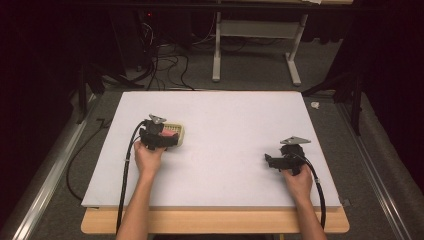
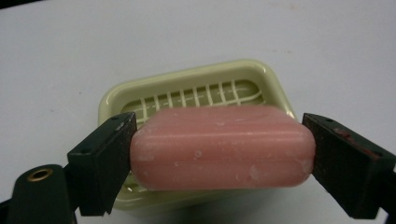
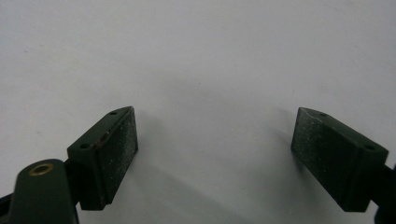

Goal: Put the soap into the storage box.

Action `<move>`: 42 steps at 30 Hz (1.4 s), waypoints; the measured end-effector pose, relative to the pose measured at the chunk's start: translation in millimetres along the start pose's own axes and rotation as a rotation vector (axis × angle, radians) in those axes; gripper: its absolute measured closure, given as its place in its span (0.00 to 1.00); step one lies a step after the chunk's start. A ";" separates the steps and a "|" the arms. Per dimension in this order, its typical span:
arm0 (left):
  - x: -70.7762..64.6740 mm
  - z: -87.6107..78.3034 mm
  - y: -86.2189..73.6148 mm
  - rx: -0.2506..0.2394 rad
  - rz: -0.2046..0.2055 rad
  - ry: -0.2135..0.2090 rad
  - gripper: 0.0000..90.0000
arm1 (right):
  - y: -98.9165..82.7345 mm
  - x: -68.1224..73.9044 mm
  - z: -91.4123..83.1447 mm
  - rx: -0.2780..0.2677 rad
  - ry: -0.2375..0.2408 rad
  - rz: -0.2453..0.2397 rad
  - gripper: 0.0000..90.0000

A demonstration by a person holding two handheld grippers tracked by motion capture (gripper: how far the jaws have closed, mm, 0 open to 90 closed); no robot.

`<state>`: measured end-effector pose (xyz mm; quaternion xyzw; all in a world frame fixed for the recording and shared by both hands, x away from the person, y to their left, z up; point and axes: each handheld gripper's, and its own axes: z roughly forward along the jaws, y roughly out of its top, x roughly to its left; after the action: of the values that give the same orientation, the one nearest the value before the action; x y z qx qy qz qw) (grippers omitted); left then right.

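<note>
L gripper [image 2: 219, 154]: pink soap bar [image 2: 222, 149] clamped end-to-end, long axis across jaws, over yellow-green soap dish [image 2: 187, 84].
R gripper [image 3: 215, 154]: spread wide, nothing held, well apart on white tabletop [image 1: 235, 130].

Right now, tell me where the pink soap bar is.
The soap bar sits clamped between the left gripper fingers, over the pale green soap dish on the table's left side.

White counter [image 1: 240, 145] sits on a light wood base, on grey carpet [image 1: 250, 65]. Just beyond its far edge stands a white metal table frame [image 1: 257, 47], with a tangle of black cables [image 1: 160, 60] left of that frame. Metal rails [image 1: 47, 175] flank the counter; the room behind is dark.
</note>
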<state>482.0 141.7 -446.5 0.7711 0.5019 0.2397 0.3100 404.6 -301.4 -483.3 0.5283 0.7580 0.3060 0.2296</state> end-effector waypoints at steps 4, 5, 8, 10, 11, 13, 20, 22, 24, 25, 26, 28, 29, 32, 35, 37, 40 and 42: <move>-2.6 2.0 -0.3 0.009 0.015 0.014 0.15 | -0.1 -0.2 0.0 0.000 0.000 -0.004 0.17; -2.9 2.3 -0.2 0.010 0.014 0.010 0.15 | -0.1 -0.1 -0.1 0.001 0.000 -0.002 0.17; -2.5 4.2 -0.2 0.013 0.006 0.007 0.15 | -0.1 -0.3 0.0 0.000 0.000 -0.004 0.17; -1.1 5.1 -0.2 0.014 -0.008 -0.003 0.15 | -0.1 -0.3 0.0 0.000 0.000 -0.004 0.17; -0.7 5.4 -0.3 0.013 -0.011 -0.004 0.15 | -0.1 -0.2 0.0 0.000 0.000 -0.004 0.17; -0.6 5.6 -0.2 0.013 -0.009 -0.002 0.15 | -0.1 -0.3 0.0 0.000 0.000 -0.004 0.17; 0.3 6.7 -0.3 0.007 -0.014 -0.014 0.15 | -0.1 -0.3 0.0 0.000 0.000 -0.004 0.17; 0.5 6.8 -0.3 0.011 -0.014 -0.021 0.12 | -0.1 -0.3 0.0 0.000 0.000 -0.004 0.17; 1.0 6.5 -0.3 0.013 -0.014 -0.023 0.10 | -0.1 -0.3 0.0 0.000 0.000 -0.004 0.17; 1.3 6.4 -0.3 0.011 -0.016 -0.026 0.09 | -0.1 -0.3 0.1 0.000 0.000 -0.004 0.17; 1.7 6.1 -0.4 0.012 -0.016 -0.029 0.08 | -0.1 -0.3 0.0 0.000 0.000 -0.004 0.17; 1.6 4.9 -0.2 0.009 -0.017 -0.027 0.08 | -0.1 -0.3 0.0 0.000 0.000 -0.004 0.17; 1.7 3.9 0.0 0.007 -0.018 -0.030 0.08 | -0.1 -0.3 0.0 0.000 0.000 -0.004 0.17; 1.9 -0.9 0.8 -0.006 -0.019 -0.041 0.08 | -0.1 -0.3 0.1 0.000 0.000 -0.004 0.17; 2.1 -9.3 1.8 -0.028 -0.010 -0.049 0.08 | 0.0 0.0 0.0 0.000 0.001 0.000 0.17; 2.0 -11.7 1.9 -0.033 -0.008 -0.052 0.08 | 0.0 -0.2 0.0 0.000 0.001 -0.002 0.17; 1.4 -19.3 2.0 -0.053 -0.003 -0.059 0.08 | 0.0 -0.2 0.0 0.000 0.001 -0.002 0.17; 0.9 -23.9 1.6 -0.064 0.000 -0.068 0.09 | 0.0 -0.1 0.0 0.001 0.001 -0.002 0.17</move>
<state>467.1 147.7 -428.8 0.7684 0.4832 0.2295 0.3513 404.6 -301.5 -483.3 0.5275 0.7587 0.3057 0.2296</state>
